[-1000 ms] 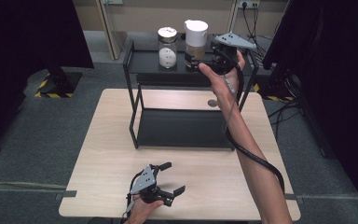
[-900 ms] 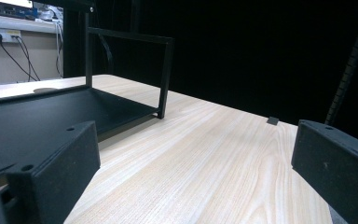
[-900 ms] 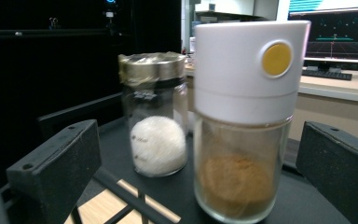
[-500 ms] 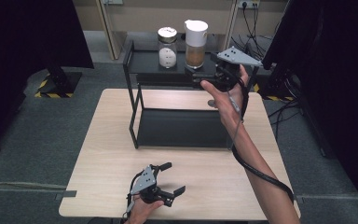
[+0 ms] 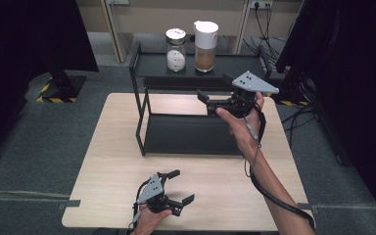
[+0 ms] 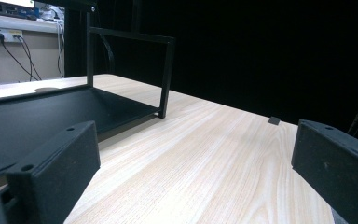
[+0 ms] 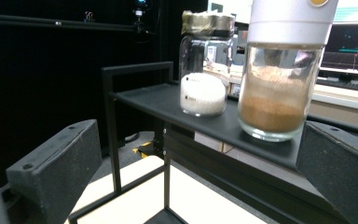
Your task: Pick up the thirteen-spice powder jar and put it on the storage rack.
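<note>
High view first: see the right gripper point(image 5: 215, 87) held up just in front of the rack point(image 5: 235, 66), level with its top shelf, jaws wide apart and holding nothing. Look on that top shelf for the brown jar point(image 5: 205, 46), standing up straight, with the white jar point(image 5: 176, 49) just beside it and not touching. Find the left gripper point(image 5: 182, 187) low on the table point(image 5: 112, 161), in front of the rack and well apart from it, jaws open too, with nothing between them.

Now look along the right gripper view: brown jar point(image 7: 279, 93) close to the right jaw, not in the middle of the gap, and white jar point(image 7: 204, 79) nearer the middle.

Could easily go wrong from here. By going straight in like this, might bump the brown jar with the right jaw and tip it over, or shove it toward the back of the rack. Might also end up closing on the wrong jar. By coming in too low, might hit the front edge of the top shelf and shake both jars. By squeezing the smooth glass too high, up near the lid, might lose the grip and drop the jar onto the table. Better to line up first, then go in slowly. No help to be had from the left gripper, so far from the rack
</note>
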Tool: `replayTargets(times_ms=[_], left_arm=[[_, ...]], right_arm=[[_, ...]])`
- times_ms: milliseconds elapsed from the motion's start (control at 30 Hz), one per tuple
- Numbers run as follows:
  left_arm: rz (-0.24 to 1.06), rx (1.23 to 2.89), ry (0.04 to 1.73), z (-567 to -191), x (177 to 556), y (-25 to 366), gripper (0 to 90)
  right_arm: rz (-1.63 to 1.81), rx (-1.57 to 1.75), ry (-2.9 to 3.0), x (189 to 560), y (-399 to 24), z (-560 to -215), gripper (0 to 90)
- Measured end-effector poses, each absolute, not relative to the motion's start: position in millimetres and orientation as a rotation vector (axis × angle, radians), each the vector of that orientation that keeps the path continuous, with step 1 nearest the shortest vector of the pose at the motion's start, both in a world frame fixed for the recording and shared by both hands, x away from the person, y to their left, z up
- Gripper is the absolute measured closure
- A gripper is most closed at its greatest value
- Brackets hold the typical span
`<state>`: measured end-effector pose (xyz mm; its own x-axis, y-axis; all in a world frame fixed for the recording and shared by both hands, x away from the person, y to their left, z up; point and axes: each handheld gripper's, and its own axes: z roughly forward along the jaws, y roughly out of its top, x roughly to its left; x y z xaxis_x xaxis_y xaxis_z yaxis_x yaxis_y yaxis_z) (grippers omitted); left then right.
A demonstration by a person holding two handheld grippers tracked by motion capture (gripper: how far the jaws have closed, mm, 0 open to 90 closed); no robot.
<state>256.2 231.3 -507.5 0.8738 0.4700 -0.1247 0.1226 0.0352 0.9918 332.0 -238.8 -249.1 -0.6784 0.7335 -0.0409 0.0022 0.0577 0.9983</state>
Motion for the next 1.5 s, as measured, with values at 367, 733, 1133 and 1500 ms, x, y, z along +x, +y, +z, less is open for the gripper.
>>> replayTargets(times_ms=[367, 733, 1133, 1500], left_arm=[[0.288, 1.525, 0.488, -507.9, 255.8, 231.7, 0.3], [0.296, 1.521, 0.491, -508.2, 255.4, 231.8, 0.3], [0.300, 1.520, 0.498, -508.3, 255.6, 232.4, 0.4], [0.304, 1.518, 0.503, -508.6, 255.6, 232.3, 0.3]], right_arm=[[1.714, 0.708, 1.810, 314.2, -250.6, -283.3, 0.4], [1.744, 0.701, 1.827, 296.1, -263.9, -313.5, 0.3], [1.721, 0.706, 1.861, 277.5, -270.8, -347.2, 0.4], [1.697, 0.736, 1.883, 261.7, -275.5, -380.5, 0.4]])
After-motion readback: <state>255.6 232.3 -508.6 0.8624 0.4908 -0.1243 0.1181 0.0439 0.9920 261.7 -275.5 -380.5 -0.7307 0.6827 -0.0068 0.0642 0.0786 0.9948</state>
